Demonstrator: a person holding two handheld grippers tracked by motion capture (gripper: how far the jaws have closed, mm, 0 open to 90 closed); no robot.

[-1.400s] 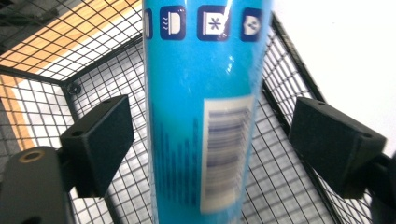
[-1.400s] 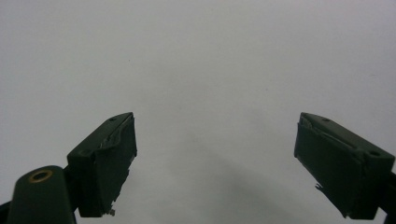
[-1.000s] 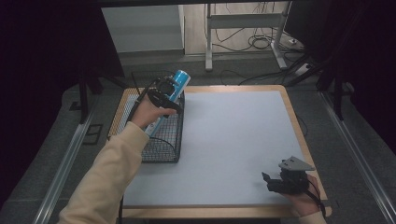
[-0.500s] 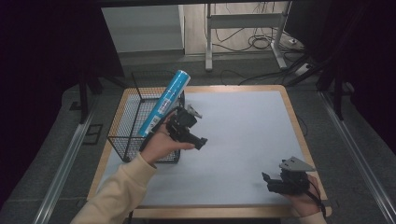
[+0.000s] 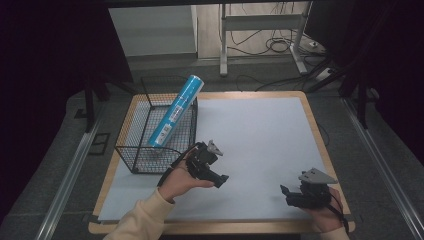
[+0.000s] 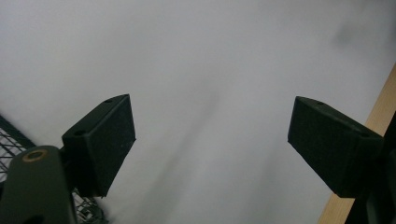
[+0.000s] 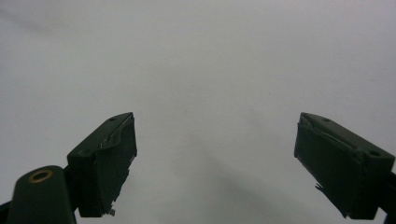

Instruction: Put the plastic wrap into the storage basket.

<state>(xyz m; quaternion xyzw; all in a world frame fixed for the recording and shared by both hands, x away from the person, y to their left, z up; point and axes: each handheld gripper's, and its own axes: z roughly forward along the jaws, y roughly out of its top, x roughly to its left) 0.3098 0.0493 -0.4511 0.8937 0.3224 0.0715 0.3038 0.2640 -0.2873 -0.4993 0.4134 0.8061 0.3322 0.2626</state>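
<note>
Cream sleeve (image 5: 142, 220); black tools with grey plates.

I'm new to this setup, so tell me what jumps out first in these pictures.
The blue tube stands out: it leans tilted in the black wire basket at the left of the white table top, its upper end poking over the rim. In front of the basket, the left tongs hang open over bare table with nothing between them. The right tongs sit open near the front right corner.
</note>
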